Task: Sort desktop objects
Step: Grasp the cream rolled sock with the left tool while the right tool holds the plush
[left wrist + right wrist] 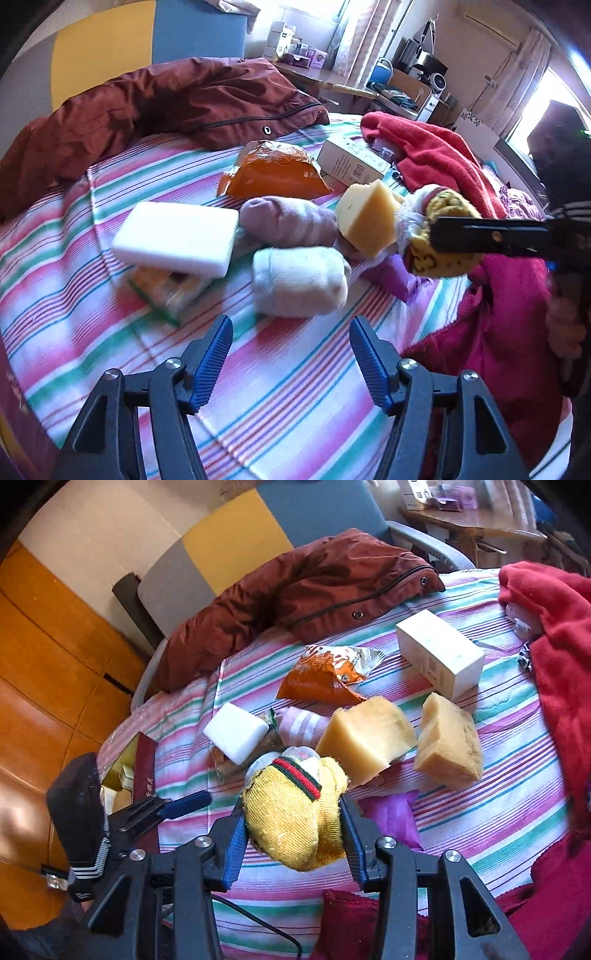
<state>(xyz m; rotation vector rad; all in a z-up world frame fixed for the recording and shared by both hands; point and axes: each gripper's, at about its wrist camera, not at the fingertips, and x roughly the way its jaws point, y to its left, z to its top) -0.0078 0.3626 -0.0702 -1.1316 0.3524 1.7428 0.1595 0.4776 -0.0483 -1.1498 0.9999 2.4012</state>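
Two grippers over striped cloth (295, 387), right gripper (293, 829) clamped on yellow sock (295, 812) (rolled), left gripper (291, 354) spread apart

**Two wrist fisheyes over one striped table**

The left wrist view looks low and forward along its blue fingers (210, 363), across the striped cloth (288, 387) toward windows at upper right. The right wrist view sits higher and tilts downward, very near a yellow sock (295, 812) filling its lower centre. Both share the white block (177, 238) (236, 733), orange packet (275, 171) (325, 675), white box (351, 162) (439, 657) and maroon jacket (155, 99) (314, 590).
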